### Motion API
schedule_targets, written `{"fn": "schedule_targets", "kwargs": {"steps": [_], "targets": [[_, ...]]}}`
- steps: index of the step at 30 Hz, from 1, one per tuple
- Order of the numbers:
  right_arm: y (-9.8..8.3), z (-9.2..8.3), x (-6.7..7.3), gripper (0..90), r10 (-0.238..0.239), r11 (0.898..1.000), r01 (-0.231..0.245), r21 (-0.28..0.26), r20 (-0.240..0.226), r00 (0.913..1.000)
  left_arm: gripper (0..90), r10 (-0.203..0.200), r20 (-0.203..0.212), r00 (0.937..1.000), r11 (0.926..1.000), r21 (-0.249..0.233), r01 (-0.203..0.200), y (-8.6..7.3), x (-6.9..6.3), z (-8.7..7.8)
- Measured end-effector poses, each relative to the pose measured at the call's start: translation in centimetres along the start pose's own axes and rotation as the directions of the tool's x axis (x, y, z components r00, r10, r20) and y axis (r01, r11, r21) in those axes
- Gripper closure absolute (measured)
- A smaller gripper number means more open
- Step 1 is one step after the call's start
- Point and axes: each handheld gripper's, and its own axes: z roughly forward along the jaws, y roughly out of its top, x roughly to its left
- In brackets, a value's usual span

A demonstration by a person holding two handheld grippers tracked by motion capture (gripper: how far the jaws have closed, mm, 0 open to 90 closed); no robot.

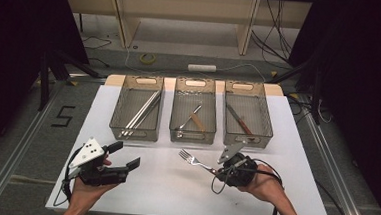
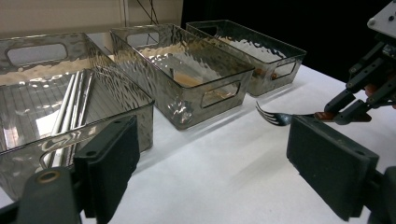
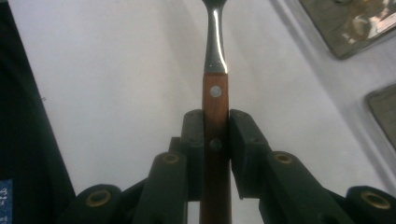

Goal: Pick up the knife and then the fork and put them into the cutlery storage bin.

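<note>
A fork (image 1: 193, 161) with a wooden handle is held just above the white table (image 1: 163, 191), its tines pointing up and to the left. My right gripper (image 1: 217, 172) is shut on the handle. In the right gripper view the brown handle (image 3: 215, 100) sits clamped between both black pads (image 3: 246, 140), and the steel neck runs out ahead. My left gripper (image 1: 125, 154) stands open at the lower left with nothing between its jaws. In the left gripper view (image 2: 215, 158) the fork (image 2: 273, 117) and the right gripper (image 2: 348, 112) appear at the right.
Three clear grey bins stand in a row at the back of the table. The left bin (image 1: 116, 114) holds long metal sticks, the middle bin (image 1: 175, 117) a wood-handled utensil, the right bin (image 1: 267, 123) a knife. Cables lie on the floor behind.
</note>
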Motion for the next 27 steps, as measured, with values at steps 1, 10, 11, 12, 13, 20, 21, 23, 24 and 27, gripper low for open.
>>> {"fn": "schedule_targets", "kwargs": {"steps": [1,10,11,12,13,20,21,23,24,27], "targets": [[0.1,-0.1,-0.2,77.2,0.003,1.000,-0.003,-0.003,0.001,1.0000,16.8,0.000,0.000,1.0000,1.0000,-0.001,0.000,0.0,0.0,0.0],[0.7,-0.4,-1.3,77.2,0.012,1.000,-0.012,-0.022,0.014,0.9998,16.8,-0.003,-0.004,1.0000,1.0000,-0.005,0.003,0.0,0.0,0.0],[0.8,-0.4,-1.4,77.2,0.015,1.000,-0.015,-0.024,0.012,0.9998,16.8,-0.003,-0.004,1.0000,1.0000,-0.005,0.003,0.0,0.1,0.0],[0.8,-0.5,-1.5,77.2,0.018,1.000,-0.018,-0.025,0.012,0.9998,16.8,-0.003,-0.004,1.0000,1.0000,-0.005,0.003,0.0,0.1,0.0],[0.9,-0.6,-1.7,77.2,0.016,0.999,-0.016,-0.027,0.014,0.9998,16.8,-0.003,-0.004,1.0000,1.0000,-0.005,0.003,0.0,0.1,0.0],[1.6,-1.1,-2.3,77.2,0.026,0.999,-0.024,-0.047,0.024,0.9994,16.8,-0.003,-0.005,1.0000,1.0000,-0.007,0.003,0.0,0.1,-0.1],[1.7,-1.1,-2.5,77.2,0.027,0.999,-0.026,-0.046,0.024,0.9994,16.8,-0.004,-0.005,1.0000,1.0000,-0.009,0.004,0.0,0.1,0.0],[1.9,-1.2,-2.6,77.2,0.028,0.998,-0.027,-0.049,0.030,0.9992,16.8,-0.005,-0.005,1.0000,1.0000,-0.009,0.005,0.0,0.1,0.0],[2.0,-1.3,-2.7,77.2,0.025,0.998,-0.024,-0.054,0.030,0.9992,16.8,-0.005,-0.005,1.0000,0.9999,-0.009,0.005,0.0,0.1,0.0],[2.4,-1.4,-3.0,77.2,0.028,0.998,-0.026,-0.060,0.032,0.9991,16.8,-0.004,-0.005,1.0000,1.0000,-0.009,0.004,0.0,0.1,-0.1]]}}
